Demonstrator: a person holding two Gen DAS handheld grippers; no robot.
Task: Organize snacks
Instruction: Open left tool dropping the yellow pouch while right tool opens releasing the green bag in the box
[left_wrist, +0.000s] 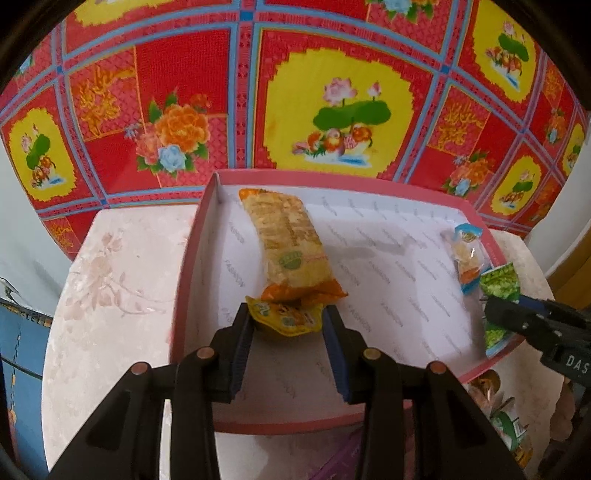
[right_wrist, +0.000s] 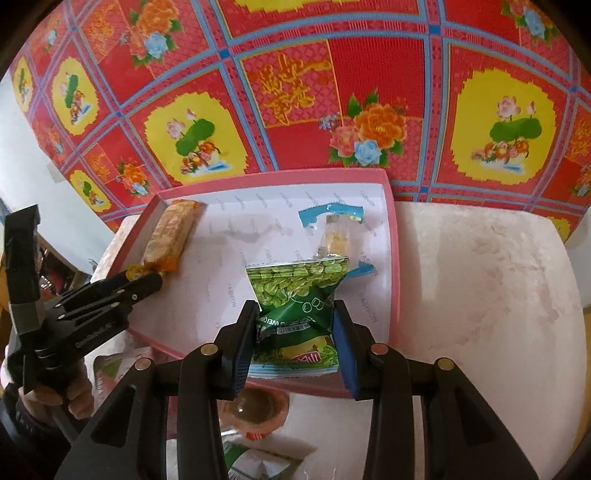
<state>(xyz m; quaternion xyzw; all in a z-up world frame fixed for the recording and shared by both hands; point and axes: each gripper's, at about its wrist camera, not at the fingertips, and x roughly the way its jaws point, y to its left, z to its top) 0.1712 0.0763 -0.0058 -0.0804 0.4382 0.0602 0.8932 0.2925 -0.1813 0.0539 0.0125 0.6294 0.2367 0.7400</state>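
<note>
Inside the shallow pink box (left_wrist: 192, 236), left fingers (left_wrist: 243, 332) clamp a crinkly yellow packet (left_wrist: 284, 317), right fingers (right_wrist: 343, 332) a green one (right_wrist: 295, 295).

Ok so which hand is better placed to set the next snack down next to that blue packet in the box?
Right. The right gripper holds the green snack bag just in front of the blue packet; the left gripper is across the pink box.

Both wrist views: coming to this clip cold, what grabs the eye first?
The loud red-and-yellow floral cloth fills the background behind the table. On the table, a shallow pink-rimmed box holds a long orange snack bar at its left and a blue-edged clear packet at its right. The left claw grips a small yellow packet and the right claw pinches a green snack bag, both over the box.
</note>
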